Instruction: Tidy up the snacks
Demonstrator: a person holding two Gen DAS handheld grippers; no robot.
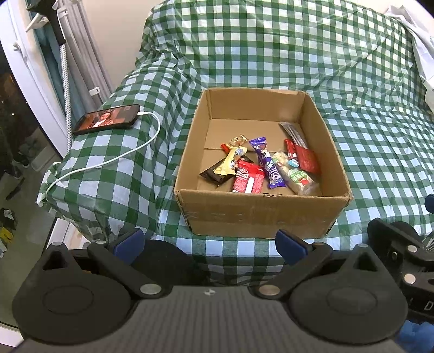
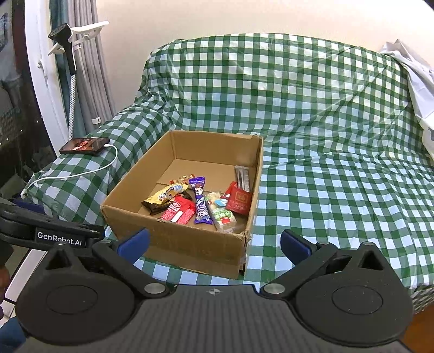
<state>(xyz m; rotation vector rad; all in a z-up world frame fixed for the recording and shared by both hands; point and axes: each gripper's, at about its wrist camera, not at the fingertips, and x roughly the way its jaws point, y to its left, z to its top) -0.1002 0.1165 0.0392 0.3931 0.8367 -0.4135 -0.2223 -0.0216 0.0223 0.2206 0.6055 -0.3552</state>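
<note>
A green checked cloth (image 1: 271,68) covers the sofa. The box (image 1: 260,214) holds snacks (image 1: 260,168). A phone (image 1: 107,119) lies nearby. Only the right view shows the wall (image 2: 217,19). Left gripper (image 1: 211,241) and right gripper (image 2: 214,241) both gape wide, holding nothing.

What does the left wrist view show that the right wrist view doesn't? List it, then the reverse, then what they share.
Only the left wrist view: shoes on the floor beside the sofa.
Only the right wrist view: the GenRobot.AI label on the other gripper.
Both: the open cardboard box of wrapped snacks, the purple bar, the phone on its white cable, the checkered cover, and each view's own gripper open: left gripper, right gripper.
</note>
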